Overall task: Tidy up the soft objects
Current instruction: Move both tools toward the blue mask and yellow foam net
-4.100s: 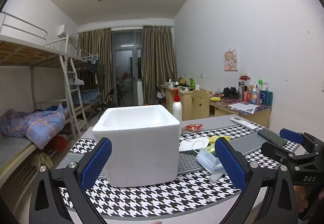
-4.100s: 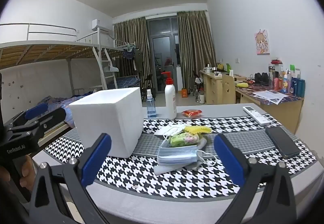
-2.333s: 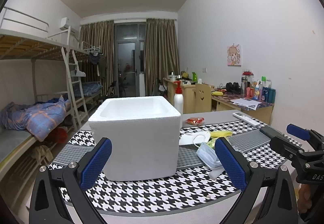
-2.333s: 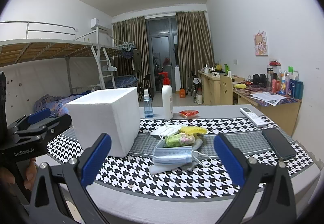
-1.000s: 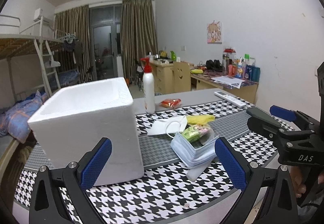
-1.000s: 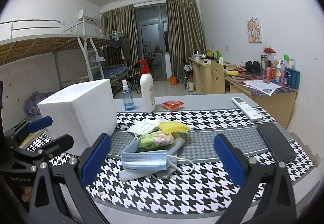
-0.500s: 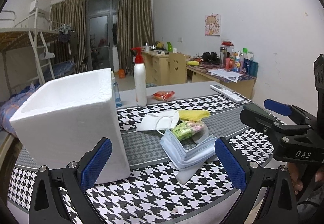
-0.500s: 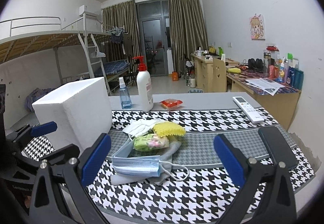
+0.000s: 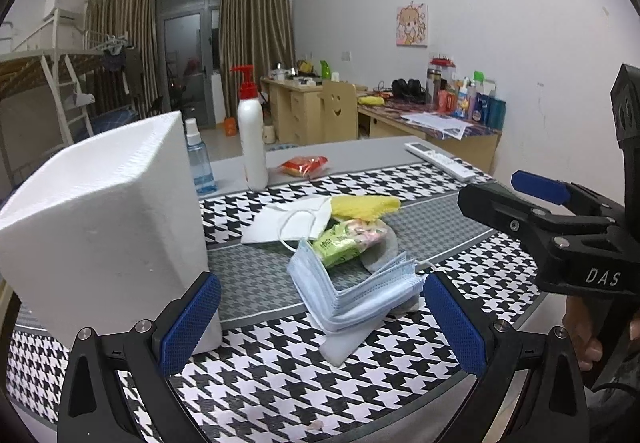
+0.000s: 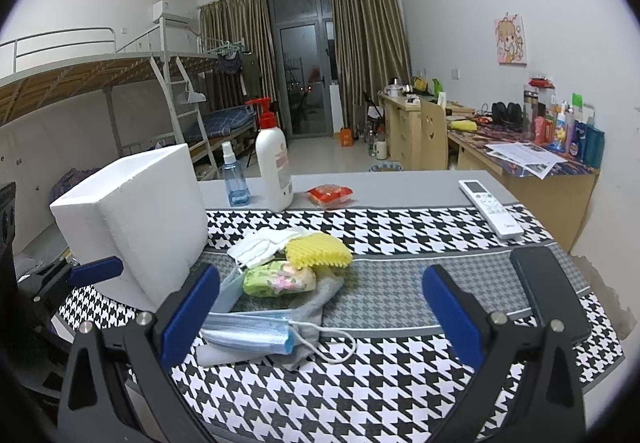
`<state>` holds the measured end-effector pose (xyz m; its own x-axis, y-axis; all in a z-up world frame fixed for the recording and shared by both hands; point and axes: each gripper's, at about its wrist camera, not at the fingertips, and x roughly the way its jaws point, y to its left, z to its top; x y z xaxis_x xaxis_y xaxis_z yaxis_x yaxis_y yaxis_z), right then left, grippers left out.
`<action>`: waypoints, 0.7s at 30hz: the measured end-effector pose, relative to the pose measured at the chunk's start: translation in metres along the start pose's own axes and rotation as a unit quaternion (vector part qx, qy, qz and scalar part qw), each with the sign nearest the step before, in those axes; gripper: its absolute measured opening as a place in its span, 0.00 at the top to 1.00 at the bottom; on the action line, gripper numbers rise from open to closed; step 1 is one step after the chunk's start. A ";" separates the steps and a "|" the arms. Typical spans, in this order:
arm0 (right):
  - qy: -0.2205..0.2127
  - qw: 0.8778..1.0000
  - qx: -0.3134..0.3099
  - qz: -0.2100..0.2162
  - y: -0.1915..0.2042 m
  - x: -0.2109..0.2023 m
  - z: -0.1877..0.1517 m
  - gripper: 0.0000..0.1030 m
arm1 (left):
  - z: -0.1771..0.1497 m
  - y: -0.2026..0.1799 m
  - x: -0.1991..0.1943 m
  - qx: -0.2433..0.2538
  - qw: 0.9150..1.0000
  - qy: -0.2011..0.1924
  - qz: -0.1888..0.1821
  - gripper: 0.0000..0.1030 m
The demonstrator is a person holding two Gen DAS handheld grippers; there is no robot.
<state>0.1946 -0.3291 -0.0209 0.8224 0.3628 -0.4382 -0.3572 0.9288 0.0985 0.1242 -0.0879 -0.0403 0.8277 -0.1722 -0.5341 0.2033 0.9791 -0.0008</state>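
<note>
A pile of soft things lies on the houndstooth table cloth (image 9: 280, 383): a stack of blue face masks (image 9: 352, 291) (image 10: 248, 335), a green tissue pack (image 9: 344, 239) (image 10: 278, 279), a white mask (image 9: 292, 219) (image 10: 256, 245), a yellow sponge (image 9: 366, 205) (image 10: 318, 251) and a grey cloth (image 10: 320, 303). A white foam box (image 9: 104, 227) (image 10: 140, 219) stands left of the pile. My left gripper (image 9: 320, 319) is open and empty, just short of the blue masks. My right gripper (image 10: 320, 317) is open and empty over the pile's near edge; it also shows in the left wrist view (image 9: 516, 199).
Behind the pile stand a white pump bottle (image 10: 274, 171), a blue spray bottle (image 10: 234, 179) and a red snack packet (image 10: 330, 195). A white remote (image 10: 490, 209) and a black phone (image 10: 550, 291) lie on the right. Desks line the right wall, bunk beds the left.
Both grippers have moved forward and to the right toward the pile of soft things, which now looks larger and nearer. Both stay open and empty. Nothing on the table has moved.
</note>
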 end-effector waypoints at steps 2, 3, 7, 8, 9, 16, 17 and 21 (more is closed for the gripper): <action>0.004 1.000 0.002 0.000 -0.004 0.003 0.001 0.01 | 0.001 -0.001 0.005 -0.003 1.000 0.007 -0.001 0.01; 0.006 1.000 0.003 0.003 -0.006 0.005 0.001 0.01 | 0.001 -0.001 0.008 -0.006 1.000 0.010 -0.002 0.01; 0.014 1.000 0.006 0.011 -0.013 0.012 0.002 0.01 | 0.002 -0.005 0.020 -0.007 1.000 0.025 -0.002 0.01; 0.017 1.000 0.008 0.011 -0.015 0.014 0.002 0.01 | 0.002 -0.007 0.023 -0.004 1.000 0.027 -0.003 0.01; 0.019 1.000 0.009 0.012 -0.018 0.016 0.002 0.01 | 0.001 -0.010 0.025 0.002 1.000 0.029 -0.005 0.01; 0.036 0.999 0.015 0.018 -0.032 0.029 0.003 0.01 | 0.004 -0.021 0.043 0.013 0.999 0.046 -0.006 0.01; 0.037 0.999 0.015 0.019 -0.033 0.031 0.003 0.01 | 0.005 -0.023 0.045 0.015 0.999 0.047 -0.007 0.01; 0.040 0.999 0.015 0.024 -0.038 0.035 0.005 0.01 | 0.006 -0.023 0.054 0.013 0.999 0.051 0.001 0.01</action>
<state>0.2392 -0.3509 -0.0356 0.7663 0.4007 -0.5021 -0.3808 0.9128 0.1474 0.1674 -0.1206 -0.0641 0.7704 -0.1560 -0.6181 0.2158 0.9762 0.0225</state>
